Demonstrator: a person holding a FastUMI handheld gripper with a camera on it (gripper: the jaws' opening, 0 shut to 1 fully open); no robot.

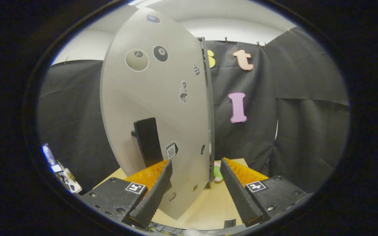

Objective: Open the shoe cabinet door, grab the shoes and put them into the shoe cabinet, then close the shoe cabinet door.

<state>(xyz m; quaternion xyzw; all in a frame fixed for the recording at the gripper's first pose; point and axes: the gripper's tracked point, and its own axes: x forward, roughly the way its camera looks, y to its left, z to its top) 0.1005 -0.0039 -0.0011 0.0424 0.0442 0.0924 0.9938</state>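
The gripper (pixel 196 164) has its fingers spread apart, holding nothing, over the wooden bench (pixel 205 209). Between them stands the grey shoe cabinet door (pixel 156 98) with its dark handle (pixel 148 141). Past its edge a green and pink shoe (pixel 218 172) peeks out, mostly hidden.

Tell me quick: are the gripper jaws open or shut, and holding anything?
Gripper: jaws open, holding nothing; the grey sticker-covered cabinet door stands edge-on between them, its black handle ungrasped.
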